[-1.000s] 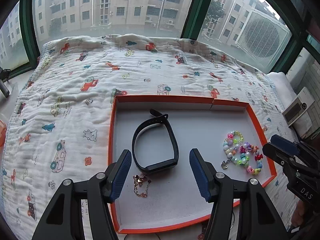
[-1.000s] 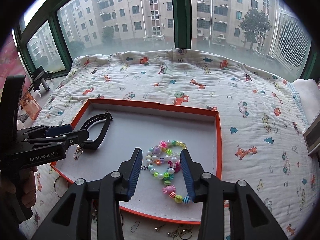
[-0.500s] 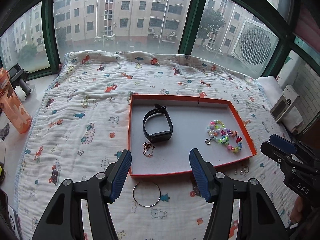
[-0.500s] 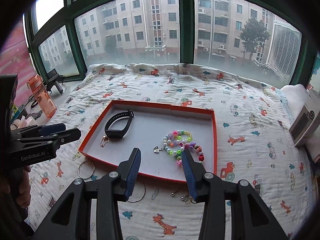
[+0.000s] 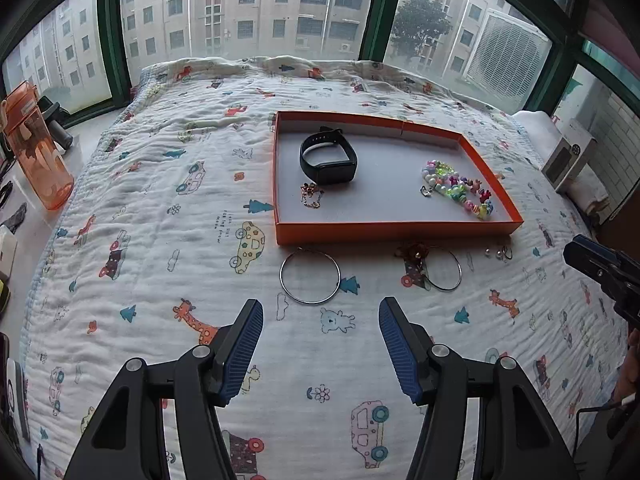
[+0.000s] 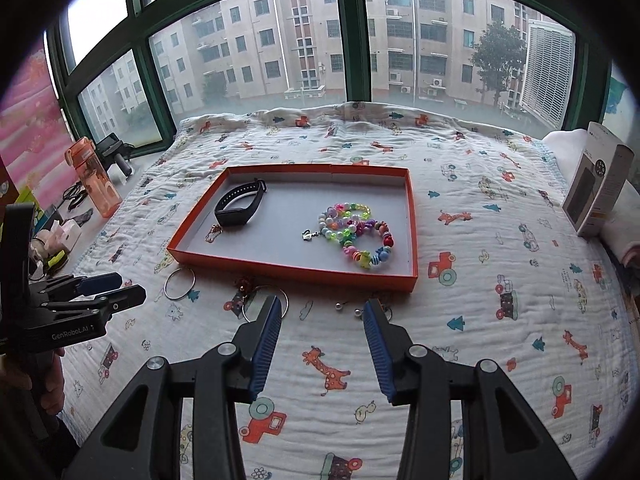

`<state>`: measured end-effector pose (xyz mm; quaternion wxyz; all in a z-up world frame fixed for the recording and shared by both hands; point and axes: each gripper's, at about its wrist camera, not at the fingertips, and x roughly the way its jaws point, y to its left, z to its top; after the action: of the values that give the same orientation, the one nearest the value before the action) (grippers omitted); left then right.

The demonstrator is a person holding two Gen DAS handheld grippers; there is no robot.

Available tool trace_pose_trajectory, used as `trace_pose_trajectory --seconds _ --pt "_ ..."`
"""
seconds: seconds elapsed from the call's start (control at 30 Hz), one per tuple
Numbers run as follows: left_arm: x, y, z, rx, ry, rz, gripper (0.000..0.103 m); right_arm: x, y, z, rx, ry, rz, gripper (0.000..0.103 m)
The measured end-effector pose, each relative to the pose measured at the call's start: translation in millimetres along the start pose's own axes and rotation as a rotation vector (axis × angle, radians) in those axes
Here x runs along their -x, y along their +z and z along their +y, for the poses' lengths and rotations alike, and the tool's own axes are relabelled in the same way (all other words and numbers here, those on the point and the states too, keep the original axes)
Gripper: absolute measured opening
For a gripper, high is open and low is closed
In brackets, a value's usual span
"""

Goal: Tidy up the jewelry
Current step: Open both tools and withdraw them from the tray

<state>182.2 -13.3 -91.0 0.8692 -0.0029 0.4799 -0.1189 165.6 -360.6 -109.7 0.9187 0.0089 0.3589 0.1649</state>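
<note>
Standing at far left on the sill beside the bed: orange water bottle [image 5: 38, 148]. Spreading across the whole bed: white quilt [image 5: 168, 208] printed with cars and giraffes. Hovering low over the quilt's near part, spread wide with nothing between the blue pads: left tongs [image 5: 321, 346]. Lying flat on the quilt just ahead of those tongs, close to the tray's near wall but apart from it: plain silver hoop [image 5: 310, 277]. Sitting beyond it on the quilt: shallow orange tray [image 5: 400, 229] with a grey floor. Resting inside the tray toward its left end: black wristband [image 5: 329, 157], and just in front of it a small gold chain piece [image 5: 311, 196]. Lying inside toward the tray's right end: coiled strand of coloured beads [image 5: 458, 189] with a small silver charm at its left. Lying outside the tray on the quilt, right of the first hoop: second hoop [image 5: 442, 270] with a dark red ornament [image 5: 416, 251] at its upper left, then two small pearl studs [image 5: 498, 254]. Hovering over the quilt short of these loose pieces, parted and pinching nothing: right tongs [image 6: 322, 322]. Standing at far right near the bed's edge: white and black carton [image 6: 598, 192].
</note>
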Motion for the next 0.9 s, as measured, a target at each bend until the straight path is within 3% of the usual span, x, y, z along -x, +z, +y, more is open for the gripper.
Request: trace_pose_trajectory --seconds 0.5,0.9 --pt "-70 18 9 0.043 0.039 0.087 0.065 -24 -20 -12 -0.034 0.014 0.068 0.047" --pt "-84 24 -6 -0.021 0.093 0.048 0.064 -44 -15 -38 -0.079 -0.005 0.088 0.047"
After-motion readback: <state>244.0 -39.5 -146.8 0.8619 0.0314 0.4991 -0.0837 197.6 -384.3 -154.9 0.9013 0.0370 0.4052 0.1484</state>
